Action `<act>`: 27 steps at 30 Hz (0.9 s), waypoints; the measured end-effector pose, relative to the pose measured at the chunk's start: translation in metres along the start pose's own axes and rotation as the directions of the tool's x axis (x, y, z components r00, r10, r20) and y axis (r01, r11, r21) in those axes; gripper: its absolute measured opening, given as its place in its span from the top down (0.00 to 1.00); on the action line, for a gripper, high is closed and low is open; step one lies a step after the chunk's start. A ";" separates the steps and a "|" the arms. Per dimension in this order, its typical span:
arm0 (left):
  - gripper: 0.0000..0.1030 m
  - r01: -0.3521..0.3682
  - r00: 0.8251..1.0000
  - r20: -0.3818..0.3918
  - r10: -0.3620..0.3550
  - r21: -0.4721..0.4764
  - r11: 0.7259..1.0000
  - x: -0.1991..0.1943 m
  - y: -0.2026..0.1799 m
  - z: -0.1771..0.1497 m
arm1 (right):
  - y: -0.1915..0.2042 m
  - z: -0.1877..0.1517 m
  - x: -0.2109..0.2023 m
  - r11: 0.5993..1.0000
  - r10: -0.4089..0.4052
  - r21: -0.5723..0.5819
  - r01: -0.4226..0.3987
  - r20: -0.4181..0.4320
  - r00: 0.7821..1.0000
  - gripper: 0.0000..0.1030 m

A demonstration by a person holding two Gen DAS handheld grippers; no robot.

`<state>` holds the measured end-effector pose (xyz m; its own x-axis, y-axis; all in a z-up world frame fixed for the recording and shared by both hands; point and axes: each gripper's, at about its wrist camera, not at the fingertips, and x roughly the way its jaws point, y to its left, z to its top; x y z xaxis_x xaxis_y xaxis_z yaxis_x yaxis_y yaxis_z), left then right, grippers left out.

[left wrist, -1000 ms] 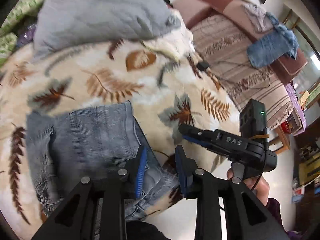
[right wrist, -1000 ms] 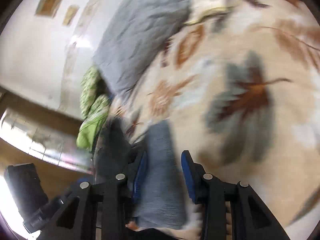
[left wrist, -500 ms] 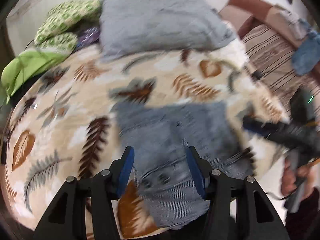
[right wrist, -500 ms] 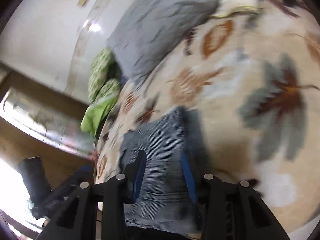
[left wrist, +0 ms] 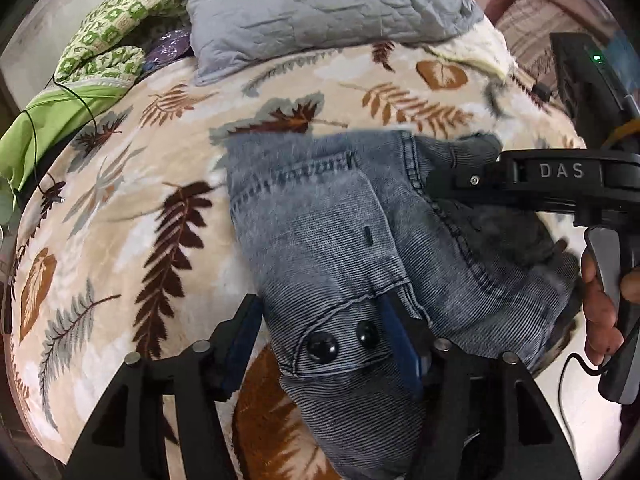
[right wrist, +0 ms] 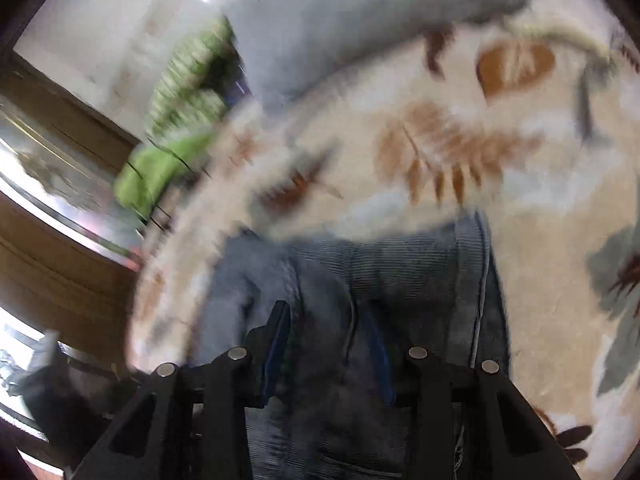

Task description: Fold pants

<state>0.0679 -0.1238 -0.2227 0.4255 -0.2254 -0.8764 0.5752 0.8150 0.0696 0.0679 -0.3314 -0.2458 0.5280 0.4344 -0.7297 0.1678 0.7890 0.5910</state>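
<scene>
We see the pants, soft, fairly heavy ribbed denim, lying bunched on the leaf-print blanket of the bed, best taken at the thick buttoned waistband. Our left tongs are opening around that waistband, not pinching. Our right tongs are opening too, with cloth between them; whether they pinch it, we cannot tell.

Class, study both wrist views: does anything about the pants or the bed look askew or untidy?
The jeans lie bunched rather than flat on the leaf-print blanket: the buttoned waistband sits crooked between the opening jaws of the left gripper, and cloth is heaped unevenly under the right gripper. Nothing looks spilled or damaged.
</scene>
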 end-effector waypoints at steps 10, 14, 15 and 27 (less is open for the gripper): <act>0.32 0.089 0.996 0.023 -0.087 -0.148 0.985 -0.035 0.024 -0.012 | -0.003 -0.034 -0.035 0.998 0.013 -0.064 -0.008 0.067 0.998 0.59; 0.32 0.078 0.997 0.020 -0.077 -0.049 0.996 -0.051 0.006 -0.028 | 0.010 -0.056 -0.055 0.991 0.020 -0.135 -0.015 0.034 0.999 0.54; 0.32 0.060 0.998 -0.006 -0.060 -0.019 0.998 -0.047 0.000 -0.034 | 0.012 -0.062 -0.054 0.988 0.007 -0.152 -0.004 0.016 1.000 0.51; 0.29 -0.003 0.998 0.063 0.007 -0.064 0.998 -0.082 0.008 -0.038 | 0.018 -0.093 -0.070 0.974 -0.089 -0.210 0.086 -0.006 0.996 0.50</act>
<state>0.0110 -0.0781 -0.1688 0.4728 -0.2525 -0.8442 0.5282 0.8481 0.0422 -0.0436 -0.3074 -0.2159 0.5061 0.3646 -0.7817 0.0344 0.8970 0.4406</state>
